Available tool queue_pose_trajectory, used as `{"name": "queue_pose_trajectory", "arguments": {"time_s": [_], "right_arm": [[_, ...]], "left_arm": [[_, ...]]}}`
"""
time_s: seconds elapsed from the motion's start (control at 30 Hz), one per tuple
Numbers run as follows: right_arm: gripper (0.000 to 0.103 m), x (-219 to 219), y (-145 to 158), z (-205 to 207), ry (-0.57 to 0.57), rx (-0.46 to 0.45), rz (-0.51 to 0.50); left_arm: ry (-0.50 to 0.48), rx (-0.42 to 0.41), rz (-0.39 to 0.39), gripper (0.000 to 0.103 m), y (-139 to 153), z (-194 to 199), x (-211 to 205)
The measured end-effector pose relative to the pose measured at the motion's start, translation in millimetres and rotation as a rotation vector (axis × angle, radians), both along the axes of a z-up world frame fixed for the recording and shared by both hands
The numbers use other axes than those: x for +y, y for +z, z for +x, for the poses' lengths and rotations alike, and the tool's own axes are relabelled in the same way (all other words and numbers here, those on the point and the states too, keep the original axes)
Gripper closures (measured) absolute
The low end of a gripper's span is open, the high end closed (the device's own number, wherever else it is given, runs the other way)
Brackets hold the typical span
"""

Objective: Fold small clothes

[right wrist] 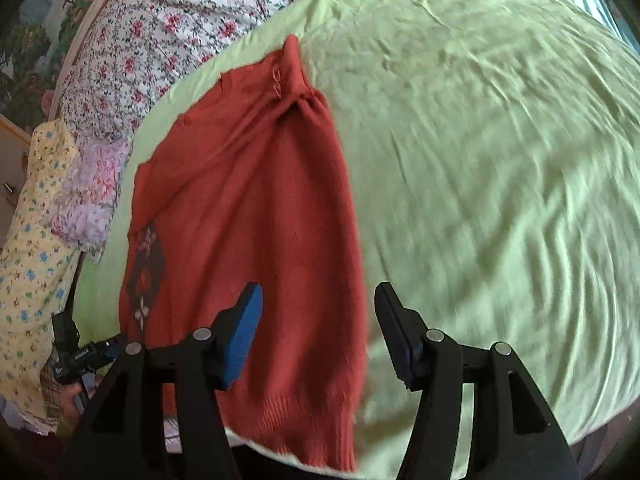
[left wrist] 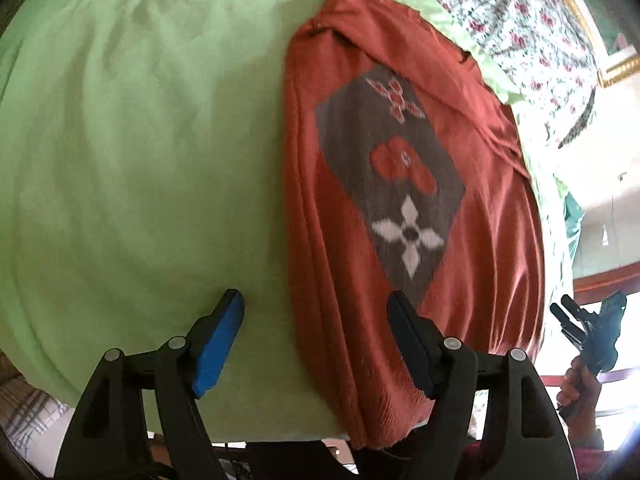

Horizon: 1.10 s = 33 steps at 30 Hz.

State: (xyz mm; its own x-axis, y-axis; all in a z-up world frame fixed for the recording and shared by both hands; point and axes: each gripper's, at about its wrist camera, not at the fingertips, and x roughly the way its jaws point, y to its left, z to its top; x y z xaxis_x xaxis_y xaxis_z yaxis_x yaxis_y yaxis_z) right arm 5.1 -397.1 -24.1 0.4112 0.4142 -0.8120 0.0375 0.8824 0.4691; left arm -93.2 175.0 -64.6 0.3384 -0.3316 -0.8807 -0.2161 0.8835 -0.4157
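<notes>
A rust-red knitted sweater (left wrist: 480, 184) lies lengthwise on a light green sheet (left wrist: 140, 160), its sides folded in. A grey diamond patch (left wrist: 352, 132) with flower motifs faces up. My left gripper (left wrist: 316, 316) is open and empty above the sweater's near hem and left edge. My right gripper (right wrist: 318, 308) is open and empty above the same sweater (right wrist: 256, 200) near its right edge, hem hanging over the bed's front edge. The patch (right wrist: 146, 276) sits at the sweater's left side there. Each gripper shows in the other's view: the right gripper (left wrist: 588, 324), the left gripper (right wrist: 86, 354).
A floral quilt (right wrist: 168, 16) lies behind the sweater, also in the left wrist view (left wrist: 516, 20). A yellow patterned cloth (right wrist: 32, 264) and a pink fluffy item (right wrist: 94, 188) sit at the left. The green sheet (right wrist: 500, 160) spreads wide to the right.
</notes>
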Motion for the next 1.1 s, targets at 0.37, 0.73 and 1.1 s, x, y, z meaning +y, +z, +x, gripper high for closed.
{"name": "queue_pose_trajectory", "arguments": {"time_s": [0.37, 0.73, 1.1], "right_arm": [[0.044, 5.5, -26.6, -37.8, 0.034, 0.070, 0.021], [0.092, 9.7, -28.7, -39.0, 0.059, 0.089, 0.021], [0.088, -12.5, -35.0, -37.4, -0.001, 0.136, 0.070]], "left_arm": [[-0.112, -0.006, 0.077, 0.065, -0.5, 0.3, -14.3], [-0.190, -0.058, 0.038, 0.097, 14.4, -5.5, -15.8], [-0.120, 0.039, -0.053, 0.088, -3.6, -14.5, 14.2]]}}
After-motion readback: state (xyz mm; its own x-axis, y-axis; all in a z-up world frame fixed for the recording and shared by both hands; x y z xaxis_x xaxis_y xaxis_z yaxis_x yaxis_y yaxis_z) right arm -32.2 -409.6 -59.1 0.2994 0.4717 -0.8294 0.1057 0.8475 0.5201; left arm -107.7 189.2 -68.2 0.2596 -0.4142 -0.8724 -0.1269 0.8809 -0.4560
